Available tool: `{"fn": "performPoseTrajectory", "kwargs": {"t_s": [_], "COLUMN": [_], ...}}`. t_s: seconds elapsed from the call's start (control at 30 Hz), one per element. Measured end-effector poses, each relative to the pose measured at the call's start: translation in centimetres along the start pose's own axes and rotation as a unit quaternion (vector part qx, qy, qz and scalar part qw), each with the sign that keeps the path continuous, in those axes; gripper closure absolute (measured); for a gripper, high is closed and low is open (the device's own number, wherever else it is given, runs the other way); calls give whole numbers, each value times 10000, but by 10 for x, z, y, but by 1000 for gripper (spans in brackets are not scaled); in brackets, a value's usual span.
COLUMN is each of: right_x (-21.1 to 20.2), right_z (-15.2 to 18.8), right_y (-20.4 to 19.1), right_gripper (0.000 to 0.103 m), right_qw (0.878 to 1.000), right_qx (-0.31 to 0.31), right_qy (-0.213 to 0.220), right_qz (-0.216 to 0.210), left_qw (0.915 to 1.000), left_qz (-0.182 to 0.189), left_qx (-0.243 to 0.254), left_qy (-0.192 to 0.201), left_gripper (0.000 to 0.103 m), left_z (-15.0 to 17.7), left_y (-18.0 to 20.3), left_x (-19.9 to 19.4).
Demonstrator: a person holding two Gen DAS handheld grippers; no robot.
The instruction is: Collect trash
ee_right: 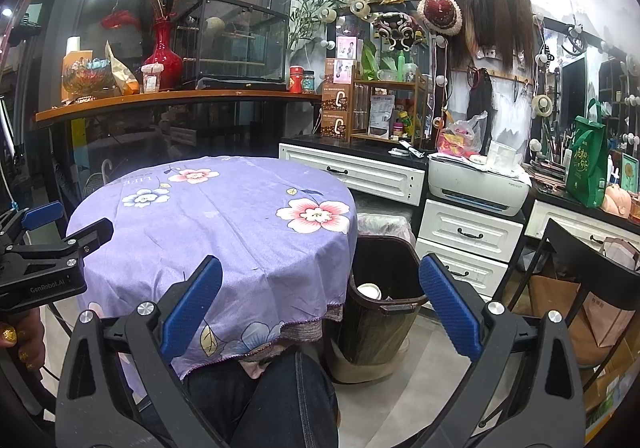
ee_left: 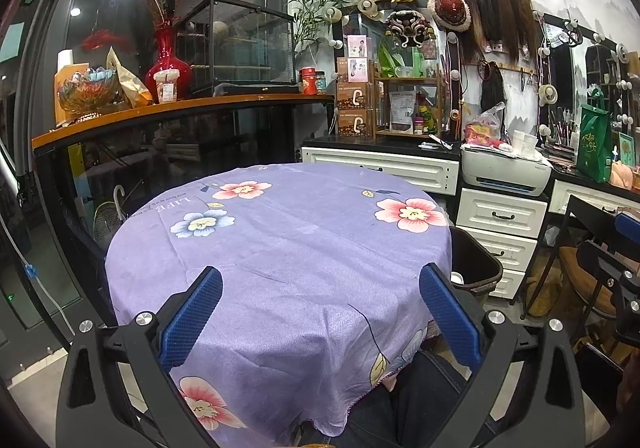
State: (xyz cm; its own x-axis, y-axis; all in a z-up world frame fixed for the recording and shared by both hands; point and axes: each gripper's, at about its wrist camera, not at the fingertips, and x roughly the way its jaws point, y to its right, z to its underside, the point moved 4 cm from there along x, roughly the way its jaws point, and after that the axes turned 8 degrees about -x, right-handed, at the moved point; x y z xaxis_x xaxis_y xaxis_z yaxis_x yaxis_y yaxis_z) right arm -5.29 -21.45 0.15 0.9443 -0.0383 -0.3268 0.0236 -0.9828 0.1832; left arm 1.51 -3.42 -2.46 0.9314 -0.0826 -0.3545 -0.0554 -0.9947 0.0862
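A round table under a purple flowered cloth (ee_left: 288,248) (ee_right: 224,216) fills the middle of both views, and I see nothing lying on it. My left gripper (ee_left: 320,312) hovers open over the table's near edge, nothing between its blue pads. My right gripper (ee_right: 320,304) is open too, held over the table's right edge and the dark trash bin (ee_right: 384,312) on the floor beside it. A white cup (ee_right: 370,291) lies inside the bin. In the left wrist view the bin (ee_left: 476,268) shows past the table's right side. The left gripper (ee_right: 60,240) also appears at the left of the right wrist view.
A person's dark-trousered leg (ee_right: 272,400) sits under the table's near edge. White drawers (ee_right: 468,236) and a printer (ee_right: 476,184) stand behind the bin. A black chair (ee_right: 592,280) with bags is at the right. A wooden counter (ee_left: 180,108) with a red vase (ee_left: 168,64) runs behind.
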Motion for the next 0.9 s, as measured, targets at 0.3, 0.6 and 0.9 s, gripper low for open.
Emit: {"fn": "performPoseTrajectory", "kwargs": {"t_s": [0.3, 0.6, 0.9], "right_x": [1, 3, 4], "right_z": [3, 5, 6], "right_y": [-2, -2, -3], "right_gripper": [6, 6, 6], "right_qw": [10000, 10000, 10000], "right_qx": [-7, -5, -6], "right_qy": [-4, -19, -24], "right_qz": [-13, -20, -31], "left_qw": [10000, 10000, 10000], "left_qz": [-4, -2, 1], "left_qx": [-1, 1, 7], "left_qy": [3, -5, -12], "left_gripper": [5, 5, 5], "left_z": [0, 0, 1], "left_y": [1, 1, 1], "left_x": [0, 0, 0]}}
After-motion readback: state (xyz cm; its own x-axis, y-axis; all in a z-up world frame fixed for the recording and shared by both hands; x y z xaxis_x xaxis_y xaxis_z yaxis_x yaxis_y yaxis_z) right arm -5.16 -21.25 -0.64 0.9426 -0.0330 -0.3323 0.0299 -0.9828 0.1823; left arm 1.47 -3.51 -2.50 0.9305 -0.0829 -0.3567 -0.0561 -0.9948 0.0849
